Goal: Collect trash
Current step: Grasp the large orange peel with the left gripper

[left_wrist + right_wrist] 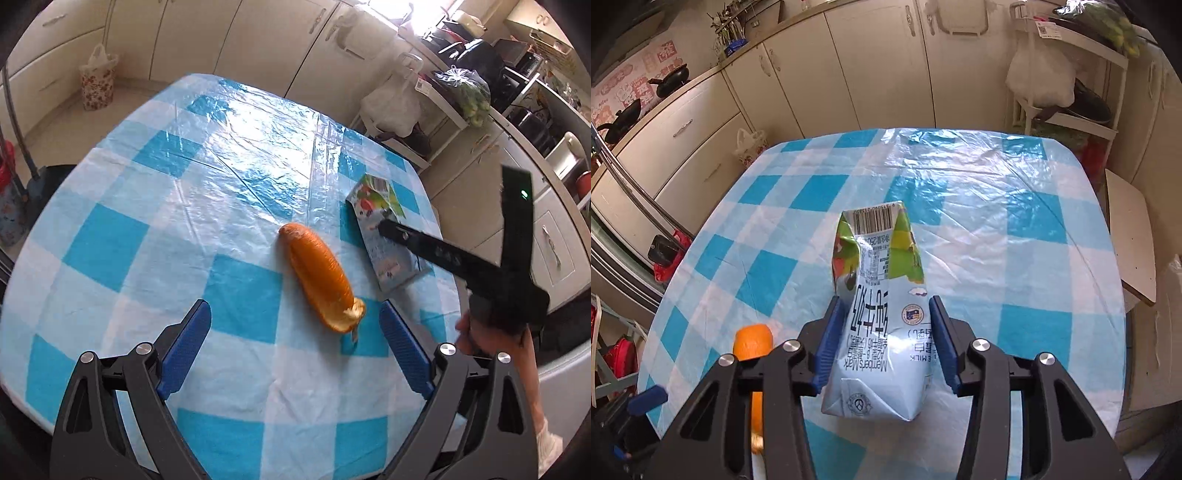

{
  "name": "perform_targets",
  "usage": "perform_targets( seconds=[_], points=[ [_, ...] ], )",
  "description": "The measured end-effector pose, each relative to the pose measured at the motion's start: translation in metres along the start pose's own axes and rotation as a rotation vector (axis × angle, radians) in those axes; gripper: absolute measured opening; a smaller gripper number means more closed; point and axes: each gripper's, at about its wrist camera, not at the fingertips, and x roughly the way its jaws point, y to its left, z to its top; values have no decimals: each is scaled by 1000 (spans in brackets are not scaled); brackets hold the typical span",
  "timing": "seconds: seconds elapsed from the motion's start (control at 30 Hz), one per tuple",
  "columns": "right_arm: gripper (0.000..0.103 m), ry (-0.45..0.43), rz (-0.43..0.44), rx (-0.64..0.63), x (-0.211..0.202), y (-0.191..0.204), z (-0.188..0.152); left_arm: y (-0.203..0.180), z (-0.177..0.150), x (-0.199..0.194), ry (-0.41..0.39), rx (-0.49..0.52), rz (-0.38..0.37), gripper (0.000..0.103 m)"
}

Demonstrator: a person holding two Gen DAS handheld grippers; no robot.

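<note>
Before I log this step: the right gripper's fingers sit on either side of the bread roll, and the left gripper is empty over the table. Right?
Not quite. In the right wrist view the right gripper has its fingers on either side of the milk carton, not the bread roll. The left gripper is empty over the table, as you said.

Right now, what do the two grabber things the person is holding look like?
Both look alike. The left gripper and the right gripper each have a black plastic frame with triangle-shaped holes, round silver bolts at the joints, and two flat blue ribbed fingers. Seen from the left one, the right gripper is a long black body with a small green light.
</note>
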Motion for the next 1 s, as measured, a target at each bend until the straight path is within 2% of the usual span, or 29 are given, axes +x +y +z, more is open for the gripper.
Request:
perform_targets(
  seconds=[0.23,0.33,0.4,0.43,0.47,0.5,0.53,0.57,0.63,0.7,0.9,1.0],
  points=[
    [49,48,24,-8,-18,-16,-20,-31,18,58,0,11,109,89],
    [52,64,29,-11,-18,-21,-23,-42,16,65,-13,47,153,89],
    [53,71,33,-9,-17,-23,-22,-47,16,66,-26,67,156,86],
    [53,74,34,-7,-17,-24,-22,-48,15,66,-35,84,154,74],
    [53,77,36,-3,-16,-25,-22,-49,15,65,-40,108,158,68],
    [54,83,40,-3,-16,-25,-23,-48,14,64,-39,135,158,52],
    [54,89,43,-3,-14,-25,-23,-46,13,63,-34,158,150,40],
    [54,96,44,-7,-13,-24,-24,-40,12,59,-30,168,132,38],
    [54,102,63,-6,-11,-21,-25,-30,10,50,-19,194,99,27],
    [54,106,73,-10,-11,-17,-27,-20,6,36,-12,234,90,23],
    [54,127,140,-4,-10,2,-37,33,-10,-4,36,292,42,22],
    [54,137,165,-11,-10,15,-44,48,-16,-13,54,306,91,33]
  ],
)
